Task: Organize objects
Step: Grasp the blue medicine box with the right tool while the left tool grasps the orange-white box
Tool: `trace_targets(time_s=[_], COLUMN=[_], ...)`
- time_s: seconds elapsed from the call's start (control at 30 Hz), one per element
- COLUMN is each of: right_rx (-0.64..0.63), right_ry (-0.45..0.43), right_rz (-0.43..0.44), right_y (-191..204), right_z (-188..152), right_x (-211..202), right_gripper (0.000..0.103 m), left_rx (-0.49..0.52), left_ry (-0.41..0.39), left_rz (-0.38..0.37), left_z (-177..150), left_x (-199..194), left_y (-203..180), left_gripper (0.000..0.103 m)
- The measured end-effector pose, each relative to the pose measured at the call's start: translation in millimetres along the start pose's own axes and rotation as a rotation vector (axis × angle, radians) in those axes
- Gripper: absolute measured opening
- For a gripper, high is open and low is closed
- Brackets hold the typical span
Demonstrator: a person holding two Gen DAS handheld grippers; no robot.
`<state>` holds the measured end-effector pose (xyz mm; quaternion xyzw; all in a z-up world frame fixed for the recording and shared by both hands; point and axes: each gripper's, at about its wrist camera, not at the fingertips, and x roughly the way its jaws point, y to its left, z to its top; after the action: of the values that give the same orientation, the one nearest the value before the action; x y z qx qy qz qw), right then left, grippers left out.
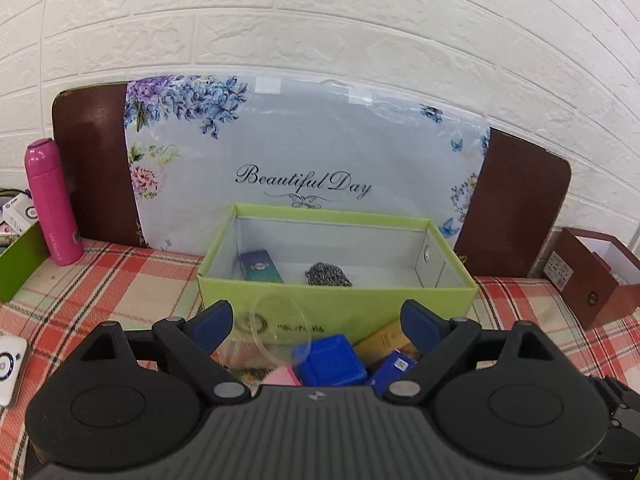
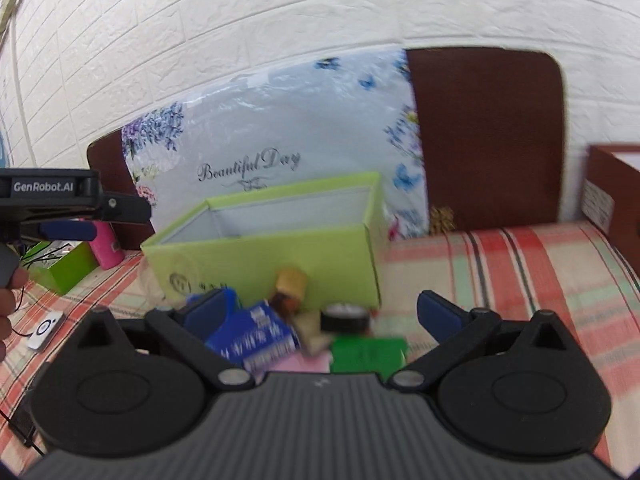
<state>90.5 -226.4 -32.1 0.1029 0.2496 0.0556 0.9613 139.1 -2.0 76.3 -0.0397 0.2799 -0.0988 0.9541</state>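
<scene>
A light green open box (image 1: 440, 300) stands on the plaid cloth, holding a small dark blue carton (image 1: 260, 266) and a steel scourer (image 1: 328, 274). In front of it lie a clear plastic cup (image 1: 276, 330), a blue box (image 1: 330, 360), a yellow carton (image 1: 384, 340) and a pink item (image 1: 282, 376). My left gripper (image 1: 316, 308) hangs open over this pile, holding nothing. In the right wrist view the green box (image 2: 264, 256) sits behind a blue packet (image 2: 256, 332), a brown bottle (image 2: 290, 292), a black round lid (image 2: 345, 316) and a green carton (image 2: 368, 354). My right gripper (image 2: 323, 300) is open and empty above them.
A floral board (image 1: 304, 160) leans on the white brick wall. A pink bottle (image 1: 50, 204) and a green lid (image 1: 20, 260) stand at the left, a brown box (image 1: 596, 280) at the right, a white device (image 1: 10, 368) near the left edge. A hand (image 2: 8, 300) shows at far left.
</scene>
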Motion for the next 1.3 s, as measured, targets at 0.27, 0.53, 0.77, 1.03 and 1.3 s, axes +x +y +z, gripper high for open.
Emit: trace_targets(time_s=[0.27,0.53,0.77,1.03,1.3], right_rx=[0.068,0.039,0.032,-0.005,-0.057], right_ry=[0.025,0.045,0.057,0.07,0.101], right_rz=[-0.01,0.022,0.026,0.017,0.013], right_y=[-5.4,3.9,6.4,20.8,76.3], right_z=[-44.6,-69.1,-76.2,-61.3,-29.0], right_x=[-50.8,-65.8,-67.1,-41.4,27.9], right_gripper=[0.103,0.103,0.103,0.103,0.103], left_rx=[-0.057,-0.108,-0.095,-0.136,-0.156], left_ry=[0.056,0.148,0.182,0.21,0.227], left_rz=[-0.001,0.0,-0.068,-0.069,-0.128], left_z=[-63.6,-117.4,-136.9,-127.3,-130.7], left_x=[-32.2,-39.3,-25.4,13.2,7.0], left_y=[7.8,28.4,29.8,36.6,43.8], left_gripper=[0.094,0.094,0.094,0.073,0.07])
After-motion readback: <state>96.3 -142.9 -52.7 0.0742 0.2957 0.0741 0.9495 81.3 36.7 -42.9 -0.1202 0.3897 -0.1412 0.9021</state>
